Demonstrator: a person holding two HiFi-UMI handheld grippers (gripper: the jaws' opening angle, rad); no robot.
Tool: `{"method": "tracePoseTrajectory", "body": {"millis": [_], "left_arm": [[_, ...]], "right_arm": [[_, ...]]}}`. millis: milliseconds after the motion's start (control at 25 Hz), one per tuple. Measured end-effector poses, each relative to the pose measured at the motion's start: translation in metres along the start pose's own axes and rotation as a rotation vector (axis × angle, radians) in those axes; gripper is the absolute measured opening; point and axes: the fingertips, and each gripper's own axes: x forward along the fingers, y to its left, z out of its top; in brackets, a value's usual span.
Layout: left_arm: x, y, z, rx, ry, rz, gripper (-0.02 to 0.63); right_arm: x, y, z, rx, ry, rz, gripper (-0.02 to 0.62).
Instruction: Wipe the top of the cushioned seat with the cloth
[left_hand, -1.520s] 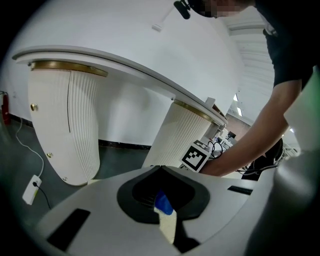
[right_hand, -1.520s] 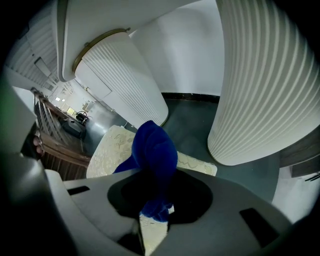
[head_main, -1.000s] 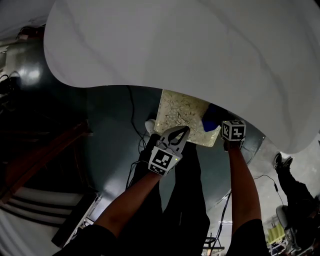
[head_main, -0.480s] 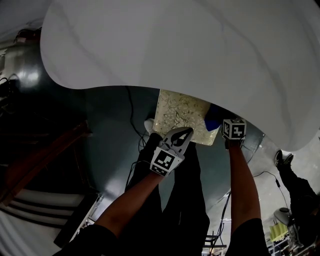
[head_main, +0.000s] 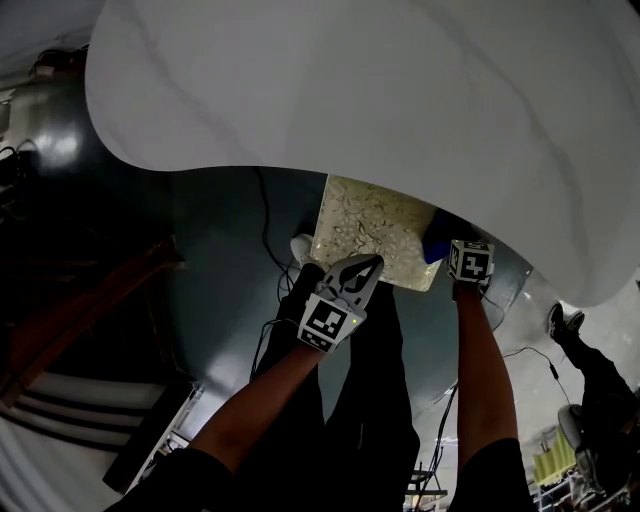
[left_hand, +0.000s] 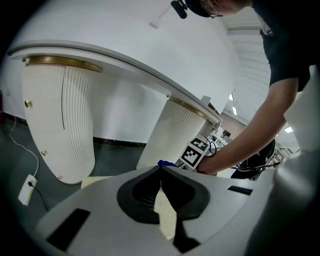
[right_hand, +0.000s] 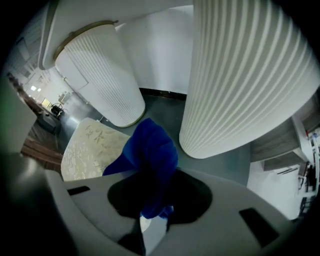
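Note:
The cushioned seat (head_main: 368, 228) is a cream, crackle-patterned square under the white table's edge. My right gripper (head_main: 452, 252) is at the seat's right edge, shut on a blue cloth (head_main: 436, 245) that lies on that edge. In the right gripper view the bunched cloth (right_hand: 151, 149) fills the jaws of the right gripper (right_hand: 151, 172), with the seat (right_hand: 92, 147) to the lower left. My left gripper (head_main: 368, 265) hovers over the seat's near edge, shut and holding nothing. The left gripper (left_hand: 160, 168) looks across the seat (left_hand: 93, 181) at the cloth (left_hand: 165, 163) and the right gripper's marker cube (left_hand: 194, 153).
A large white tabletop (head_main: 380, 90) overhangs the far side of the seat. Two ribbed white pedestals (right_hand: 102, 80) (right_hand: 245, 80) stand close behind it on the dark floor. A cable and plug (left_hand: 26, 182) lie on the floor to the left. A person's shoes (head_main: 562, 322) show at the right.
The right gripper and the blue cloth have slid a little toward the seat's right edge, so more of the seat shows. The left gripper has hardly moved.

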Motion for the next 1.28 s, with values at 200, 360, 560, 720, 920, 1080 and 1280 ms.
{"method": "tracePoseTrajectory", "body": {"millis": [200,360,560,720,920,1080,1280], "left_arm": [[-0.009,0.012,-0.004,-0.007,0.001,0.021,0.017],[-0.019,0.018,-0.008,-0.002,0.01,0.036,0.017],[-0.037,0.029,-0.009,-0.01,0.001,0.053,0.017],[-0.061,0.037,-0.011,-0.008,-0.004,0.06,0.017],[-0.091,0.049,-0.012,-0.037,-0.036,0.076,0.017],[-0.112,0.062,-0.006,-0.041,-0.064,0.101,0.017],[-0.142,0.077,-0.011,-0.069,-0.093,0.125,0.017]], "right_arm": [[-0.022,-0.003,0.011,0.094,0.04,-0.038,0.094],[-0.032,-0.006,0.011,0.125,0.031,-0.063,0.094],[-0.055,0.014,0.019,0.175,-0.021,-0.044,0.094],[-0.075,0.042,0.025,0.239,-0.054,0.021,0.094],[-0.093,0.088,0.036,0.261,-0.095,0.115,0.094],[-0.109,0.149,0.059,0.156,-0.116,0.192,0.094],[-0.115,0.241,0.053,0.058,-0.08,0.325,0.094]]}}
